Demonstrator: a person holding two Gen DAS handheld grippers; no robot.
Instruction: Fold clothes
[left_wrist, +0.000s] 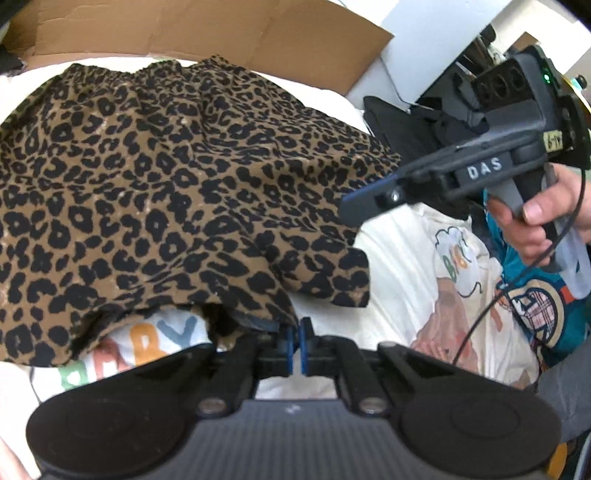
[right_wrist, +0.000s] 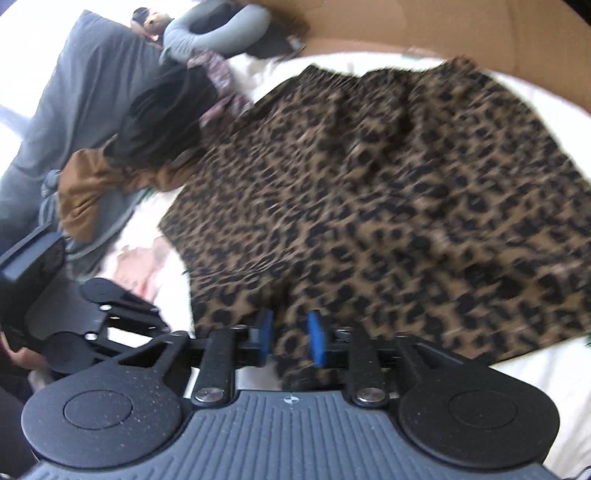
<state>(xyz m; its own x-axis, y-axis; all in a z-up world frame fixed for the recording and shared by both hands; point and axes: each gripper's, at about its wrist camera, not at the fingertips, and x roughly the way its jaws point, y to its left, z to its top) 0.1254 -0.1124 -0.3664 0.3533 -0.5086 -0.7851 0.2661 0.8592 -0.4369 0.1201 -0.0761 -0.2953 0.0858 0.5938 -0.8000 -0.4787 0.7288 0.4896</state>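
skirt: leopard-print skirt (left_wrist: 159, 192) spread over most of my left view, lying on the white sheet (left_wrist: 399, 258)
left tongs: my left gripper (left_wrist: 297, 345) pinched tight on the skirt's near hem, bottom centre
right tongs: my right gripper (right_wrist: 291, 341) part-open, blue pads straddling the hem; can't tell if they touch it

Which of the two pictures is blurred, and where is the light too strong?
Right wrist view: the leopard skirt is smeared by motion, and the far left edge is washed out white. Left wrist view: the skirt's spots are sharp; only the right gripper looks slightly soft.
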